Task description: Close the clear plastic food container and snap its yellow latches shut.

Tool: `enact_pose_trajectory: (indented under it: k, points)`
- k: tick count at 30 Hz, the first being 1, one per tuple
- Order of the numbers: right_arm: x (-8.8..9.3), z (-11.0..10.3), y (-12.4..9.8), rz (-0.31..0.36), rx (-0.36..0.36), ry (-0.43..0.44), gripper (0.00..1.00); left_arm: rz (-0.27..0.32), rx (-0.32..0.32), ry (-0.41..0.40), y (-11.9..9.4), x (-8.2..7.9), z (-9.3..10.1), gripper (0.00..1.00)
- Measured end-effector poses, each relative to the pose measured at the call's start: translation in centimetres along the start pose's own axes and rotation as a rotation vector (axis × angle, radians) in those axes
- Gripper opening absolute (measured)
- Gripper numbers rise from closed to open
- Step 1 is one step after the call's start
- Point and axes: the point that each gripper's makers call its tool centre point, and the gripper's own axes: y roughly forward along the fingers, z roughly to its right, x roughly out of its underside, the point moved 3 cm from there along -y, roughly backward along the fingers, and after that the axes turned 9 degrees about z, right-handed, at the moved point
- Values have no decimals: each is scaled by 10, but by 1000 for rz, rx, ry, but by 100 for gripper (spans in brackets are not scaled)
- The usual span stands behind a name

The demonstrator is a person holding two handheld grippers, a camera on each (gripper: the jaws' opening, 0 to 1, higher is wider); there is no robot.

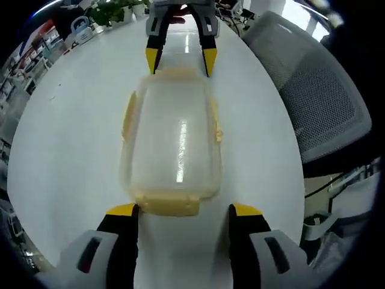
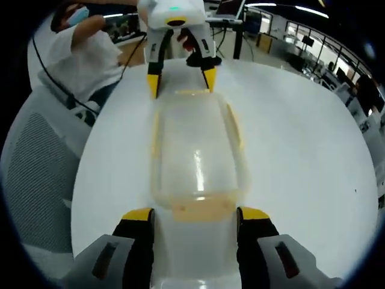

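A clear plastic food container point(image 1: 174, 135) with its lid on lies on the white table point(image 1: 72, 132), long axis running away from me. Yellow latches line its sides and ends; the near end latch point(image 1: 171, 205) sits just ahead of my left gripper point(image 1: 183, 211), which is open and straddles that end. The right gripper point(image 1: 180, 57) stands open at the far end. From the right gripper view, the container point(image 2: 195, 156) stretches ahead, my right gripper point(image 2: 195, 214) is open around its near end latch point(image 2: 201, 208), and the left gripper point(image 2: 180, 75) is open at the far end.
A grey mesh office chair point(image 1: 319, 96) stands at the table's right side; it appears as the chair point(image 2: 36, 174) on the left in the right gripper view. A person in white point(image 2: 84, 51) is beyond the table. Plants point(image 1: 117, 9) and desks lie farther off.
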Motion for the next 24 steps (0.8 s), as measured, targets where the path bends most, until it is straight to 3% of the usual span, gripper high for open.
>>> enact_pose_trajectory:
  k: [7, 8, 11, 13, 24]
  points:
    - [-5, 3, 5, -2, -8, -17, 48, -10, -8, -15, 0, -3, -8, 48]
    - [-6, 2, 6, -3, -12, -23, 47, -9, -28, -48, 0, -5, -11, 44]
    - [-7, 2, 5, -16, -16, -35, 46, -25, -18, -29, -1, -5, -11, 40]
    - [-5, 2, 3, -33, -14, -32, 40, -28, -14, -21, -1, -5, -11, 39]
    - [-5, 0, 4, -42, -23, -48, 39, -49, -4, -2, 0, -5, -9, 38]
